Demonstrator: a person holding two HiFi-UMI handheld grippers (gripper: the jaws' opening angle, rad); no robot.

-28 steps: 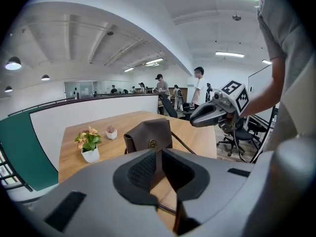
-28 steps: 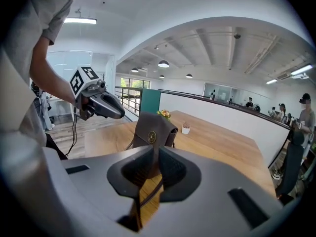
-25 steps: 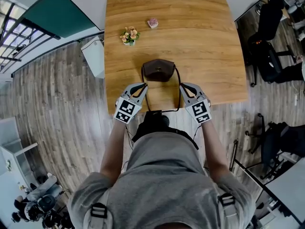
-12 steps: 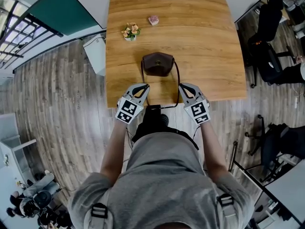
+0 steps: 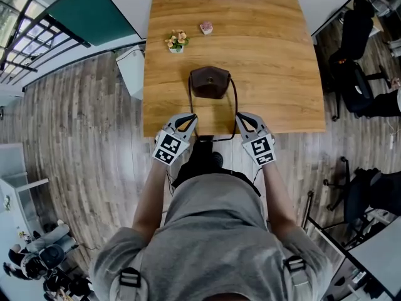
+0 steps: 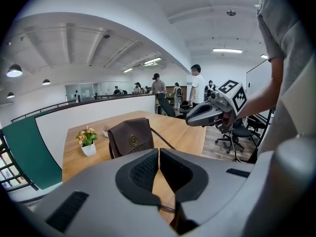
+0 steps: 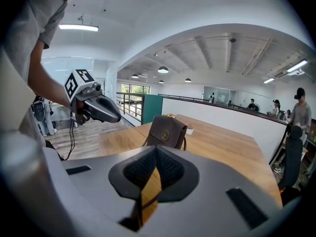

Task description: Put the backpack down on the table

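The brown backpack (image 5: 209,82) stands upright on the wooden table (image 5: 276,55), near its front middle. Its thin strap (image 5: 235,108) loops back toward the table's near edge. My left gripper (image 5: 191,118) and right gripper (image 5: 239,116) hover at that edge, on either side of the loop, both shut. In the left gripper view the pads (image 6: 148,169) meet with nothing clamped between them, and the backpack (image 6: 131,137) sits ahead. A bit of strap shows below the jaws. The right gripper view shows its gripper (image 7: 156,149) the same way, backpack (image 7: 165,131) in front.
A small potted flower (image 5: 177,41) and a small pink object (image 5: 205,27) sit on the table's far left. A white bin (image 5: 133,71) stands off the table's left side, and office chairs (image 5: 354,55) off its right. People stand far behind (image 6: 196,85).
Both grippers have drawn back from the backpack toward the table's near edge. The backpack has stayed where it stands.
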